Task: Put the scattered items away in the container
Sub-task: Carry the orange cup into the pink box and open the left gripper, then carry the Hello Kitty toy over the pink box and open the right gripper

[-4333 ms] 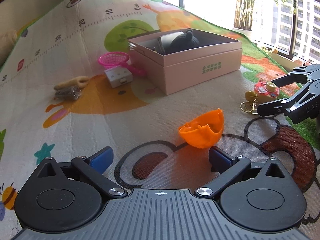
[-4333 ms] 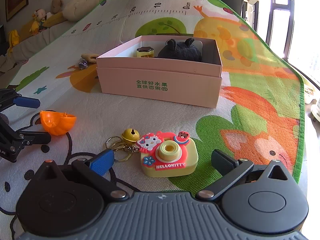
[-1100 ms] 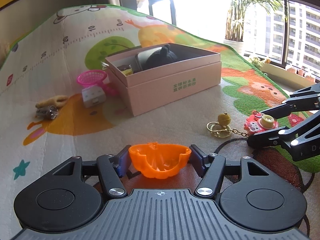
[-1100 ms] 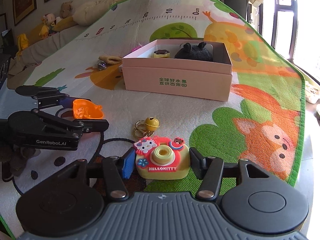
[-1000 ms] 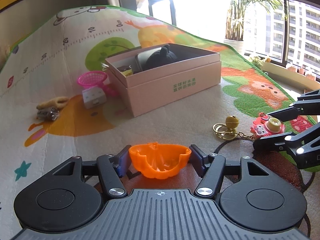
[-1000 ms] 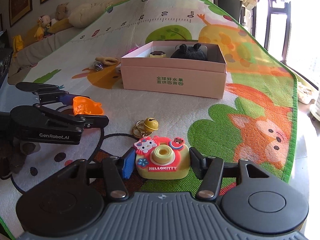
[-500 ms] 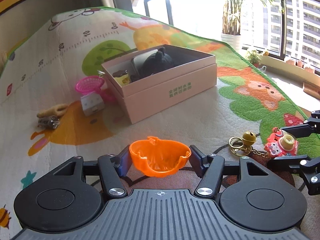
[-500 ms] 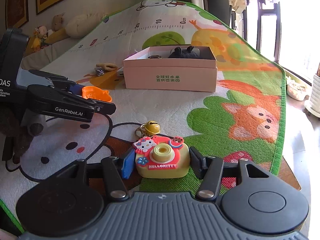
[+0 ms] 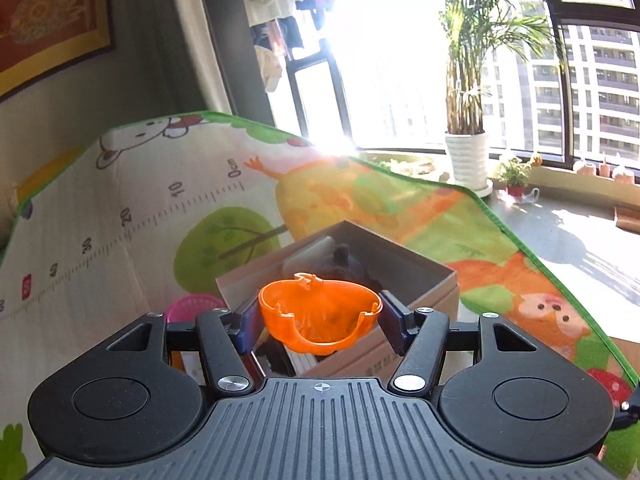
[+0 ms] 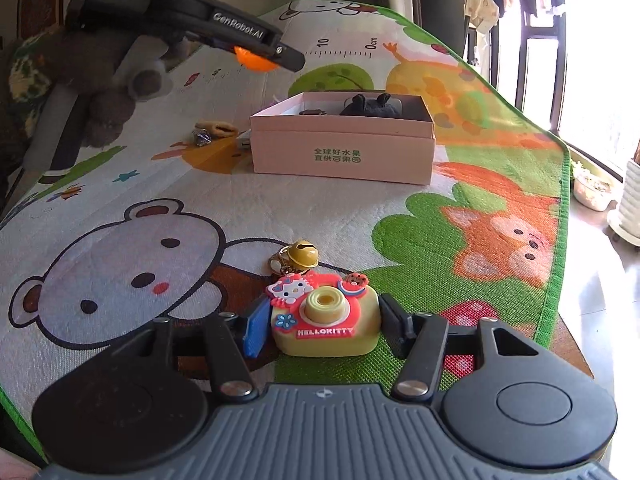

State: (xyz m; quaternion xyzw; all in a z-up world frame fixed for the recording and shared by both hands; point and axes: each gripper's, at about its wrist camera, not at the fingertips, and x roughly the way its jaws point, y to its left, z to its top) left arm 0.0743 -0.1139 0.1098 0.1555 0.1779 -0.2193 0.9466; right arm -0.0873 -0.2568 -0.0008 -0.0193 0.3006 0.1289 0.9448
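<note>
My left gripper (image 9: 320, 316) pinches the orange pumpkin shell (image 9: 320, 312) by its thin, light, flexible rim, just short of the pink box (image 9: 400, 280); my right gripper (image 10: 322, 324) clamps the rubbery Hello Kitty camera keychain (image 10: 326, 320) by its sides.

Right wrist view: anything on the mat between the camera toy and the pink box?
Only the yellow bell keychain, right behind the camera toy. Beyond it the mat is bare up to the pink box, as the right wrist view shows.
</note>
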